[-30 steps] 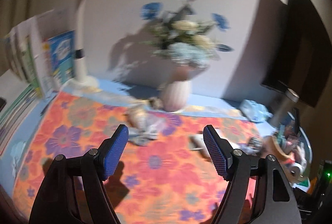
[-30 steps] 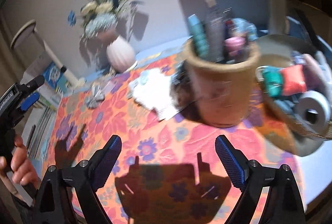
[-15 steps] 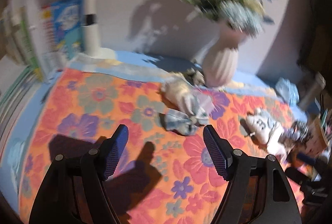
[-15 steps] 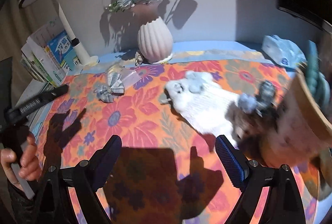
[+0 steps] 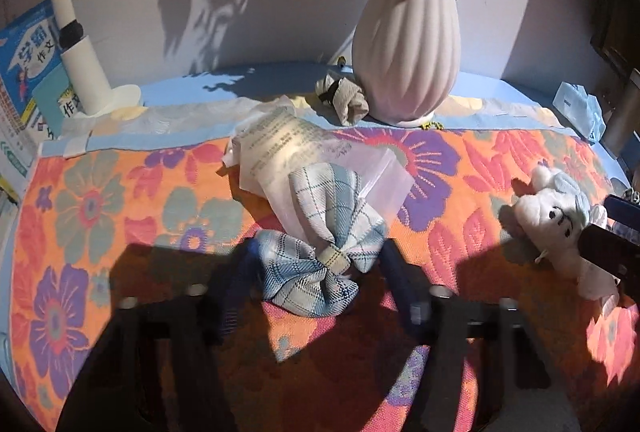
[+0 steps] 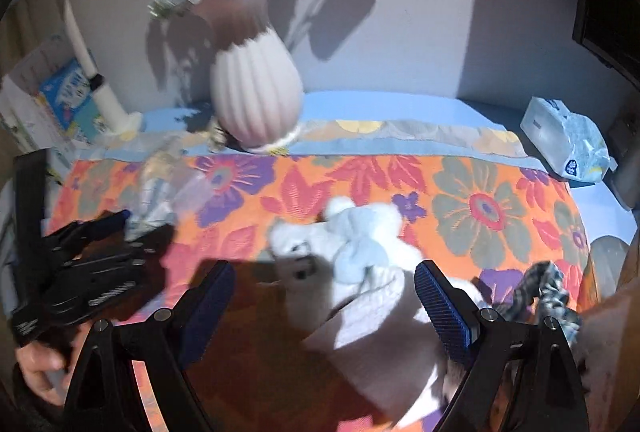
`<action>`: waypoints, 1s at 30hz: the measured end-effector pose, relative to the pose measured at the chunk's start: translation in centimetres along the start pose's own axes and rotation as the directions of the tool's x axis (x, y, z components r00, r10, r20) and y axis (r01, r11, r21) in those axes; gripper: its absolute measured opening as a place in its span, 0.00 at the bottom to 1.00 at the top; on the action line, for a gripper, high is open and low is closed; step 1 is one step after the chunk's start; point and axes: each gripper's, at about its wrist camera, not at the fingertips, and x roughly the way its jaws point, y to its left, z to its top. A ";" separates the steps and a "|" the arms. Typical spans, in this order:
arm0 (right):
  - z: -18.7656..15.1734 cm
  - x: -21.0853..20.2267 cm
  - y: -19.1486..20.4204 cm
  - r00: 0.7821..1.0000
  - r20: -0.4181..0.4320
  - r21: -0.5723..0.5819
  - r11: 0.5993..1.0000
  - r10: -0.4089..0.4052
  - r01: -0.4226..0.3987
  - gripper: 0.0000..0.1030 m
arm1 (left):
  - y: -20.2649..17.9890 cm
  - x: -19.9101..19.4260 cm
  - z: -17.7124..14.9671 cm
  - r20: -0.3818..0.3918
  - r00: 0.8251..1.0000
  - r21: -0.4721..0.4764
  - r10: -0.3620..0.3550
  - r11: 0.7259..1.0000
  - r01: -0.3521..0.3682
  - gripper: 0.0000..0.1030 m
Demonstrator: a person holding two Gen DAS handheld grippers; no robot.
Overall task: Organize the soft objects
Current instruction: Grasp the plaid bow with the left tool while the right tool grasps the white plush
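A blue plaid fabric bow point(image 5: 320, 252) lies on the flowered cloth, partly on a clear plastic bag point(image 5: 304, 148). My left gripper point(image 5: 316, 280) is open, its fingers on either side of the bow's near half. A white and pale blue plush toy point(image 6: 352, 244) lies further right; it also shows in the left wrist view point(image 5: 556, 228). My right gripper point(image 6: 324, 292) is open, its fingers on either side of the plush. A rolled beige cloth point(image 5: 344, 98) lies by the vase. A dark plaid scrunchie point(image 6: 548, 292) lies right of the plush.
A ribbed pink vase point(image 5: 408, 44) with flowers stands at the back of the cloth. A white lamp post point(image 5: 76, 44) and books point(image 5: 24, 72) stand at the left. A tissue pack point(image 6: 564, 140) lies at the back right. The left gripper shows in the right wrist view point(image 6: 88, 260).
Both grippers have moved forward and down towards the cloth. The left one now straddles the plaid bow, the right one straddles the plush toy. Both stayed open.
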 end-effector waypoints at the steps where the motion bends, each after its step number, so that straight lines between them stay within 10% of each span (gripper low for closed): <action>1: 0.1 0.8 -0.3 1.000 -0.014 0.002 1.000 -0.016 0.016 0.88 | 0.1 -0.2 -0.1 0.010 1.000 -0.006 -0.010 1.000 0.010 0.40; 5: 0.5 2.3 -0.4 0.998 -0.033 -0.006 0.999 -0.052 0.051 0.88 | 1.5 -1.1 -0.6 0.031 0.997 -0.078 -0.069 0.994 0.072 0.22; 13: 0.6 3.9 1.9 0.992 -0.034 -0.138 0.983 -0.125 0.120 0.74 | 3.9 -2.6 -1.2 0.095 0.988 -0.196 -0.121 0.971 0.138 0.21; 16: 0.3 2.3 2.2 0.997 -0.023 -0.142 0.987 0.076 -0.078 0.73 | 3.5 -2.7 -1.3 0.097 0.991 -0.182 -0.095 0.977 0.111 0.21; 19: -1.2 -0.6 2.7 0.939 -0.039 -0.181 0.922 0.342 -0.343 0.78 | 3.3 -2.8 -1.3 0.102 0.993 -0.173 -0.066 0.981 0.083 0.21; 22: -2.6 -2.1 2.4 0.947 -0.036 -0.197 0.927 0.320 -0.321 0.94 | 3.4 -3.1 -1.3 0.116 0.990 -0.174 -0.076 0.980 0.095 0.21; 30: -5.9 -3.4 2.0 0.899 -0.097 -0.045 0.900 0.428 -0.433 0.94 | 3.4 -3.7 -1.3 0.134 0.987 -0.174 -0.083 0.979 0.106 0.21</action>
